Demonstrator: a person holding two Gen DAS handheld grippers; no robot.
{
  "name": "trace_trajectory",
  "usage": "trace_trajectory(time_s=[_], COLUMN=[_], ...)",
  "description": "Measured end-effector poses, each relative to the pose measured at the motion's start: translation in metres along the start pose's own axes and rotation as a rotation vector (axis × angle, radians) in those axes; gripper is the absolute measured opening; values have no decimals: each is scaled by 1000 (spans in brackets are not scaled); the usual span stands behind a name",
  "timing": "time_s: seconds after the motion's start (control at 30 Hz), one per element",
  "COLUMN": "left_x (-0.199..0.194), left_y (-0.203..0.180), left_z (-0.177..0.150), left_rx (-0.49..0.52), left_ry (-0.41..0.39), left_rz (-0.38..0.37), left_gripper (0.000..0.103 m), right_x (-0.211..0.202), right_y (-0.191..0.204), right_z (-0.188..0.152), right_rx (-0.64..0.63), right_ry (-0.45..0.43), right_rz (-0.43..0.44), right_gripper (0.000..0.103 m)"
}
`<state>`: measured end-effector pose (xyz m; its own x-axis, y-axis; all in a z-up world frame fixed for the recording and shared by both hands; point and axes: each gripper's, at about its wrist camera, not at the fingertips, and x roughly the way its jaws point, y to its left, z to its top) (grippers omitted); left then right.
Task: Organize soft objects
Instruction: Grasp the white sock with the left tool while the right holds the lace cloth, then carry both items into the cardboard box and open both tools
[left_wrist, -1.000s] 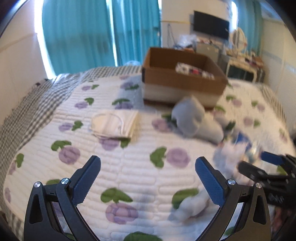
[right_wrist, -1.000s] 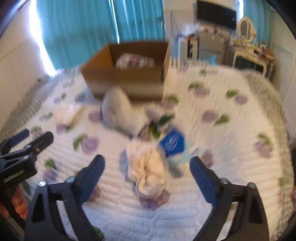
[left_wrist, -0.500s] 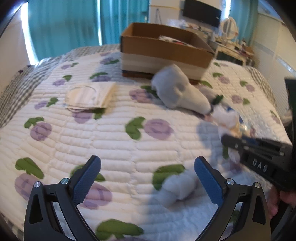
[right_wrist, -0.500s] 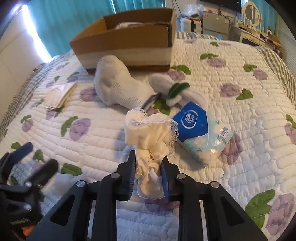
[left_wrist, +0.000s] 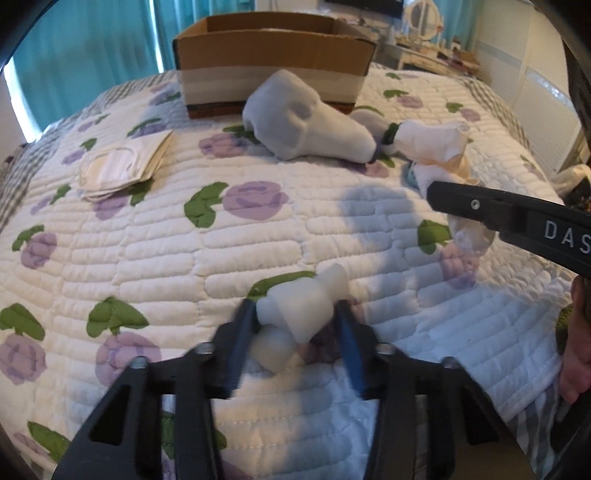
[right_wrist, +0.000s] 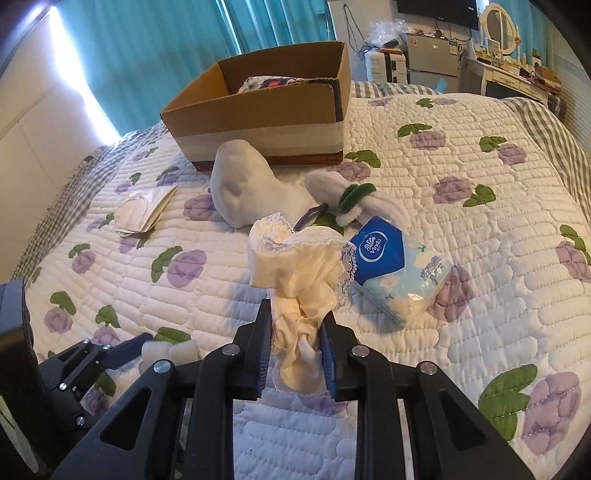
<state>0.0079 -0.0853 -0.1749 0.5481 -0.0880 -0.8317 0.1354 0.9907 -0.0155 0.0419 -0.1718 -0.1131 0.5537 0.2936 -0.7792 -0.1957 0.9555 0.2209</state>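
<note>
**Both grippers clamped on soft items over the bed**

Left gripper (left_wrist: 297, 325), in its own view, pinches a small white foam piece (left_wrist: 301, 310) just above the quilt (left_wrist: 155, 251); a cardboard box (left_wrist: 273, 55) sits far behind.

Right gripper (right_wrist: 295, 343), in its view, squeezes a cream lace cloth (right_wrist: 299, 273), with a tissue pack (right_wrist: 399, 273) just right.

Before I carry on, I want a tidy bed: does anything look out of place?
Yes. A white sock, stack of face masks and Vinda tissue pack lie loose on the quilt outside the cardboard box.
</note>
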Motion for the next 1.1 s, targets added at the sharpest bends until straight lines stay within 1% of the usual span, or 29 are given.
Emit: trace_trajectory(time_s=[0.07, 0.13, 0.33, 0.47, 0.63, 0.83, 0.97, 1.1], left_x=[-2, -5, -22, -33, -56, -82, -90, -87], left_y=[-1, 1, 7, 14, 23, 32, 37, 39], left_z=[0, 1, 12, 29, 57, 108, 148, 185], left_rx=[8, -2, -25, -37, -43, -9, 15, 47], left_ry=[-8, -16, -61, -75, -139, -246, -310, -344], left_rz=[4, -7, -11, 15, 6, 18, 31, 49], left_gripper=[34, 32, 32, 32, 32, 32, 32, 32], right_x=[-1, -2, -9, -19, -39, -65, -80, -85], right_y=[0, 0, 1, 6, 16, 29, 36, 42], right_z=[-1, -1, -2, 1, 16, 61, 107, 156], right_rx=[1, 1, -6, -28, -78, -152, -197, -223], right_ry=[-2, -4, -21, -43, -91, -169, -231, -275], right_rz=[2, 6, 7, 6, -6, -14, -26, -30], right_gripper=[23, 23, 23, 23, 23, 23, 23, 23])
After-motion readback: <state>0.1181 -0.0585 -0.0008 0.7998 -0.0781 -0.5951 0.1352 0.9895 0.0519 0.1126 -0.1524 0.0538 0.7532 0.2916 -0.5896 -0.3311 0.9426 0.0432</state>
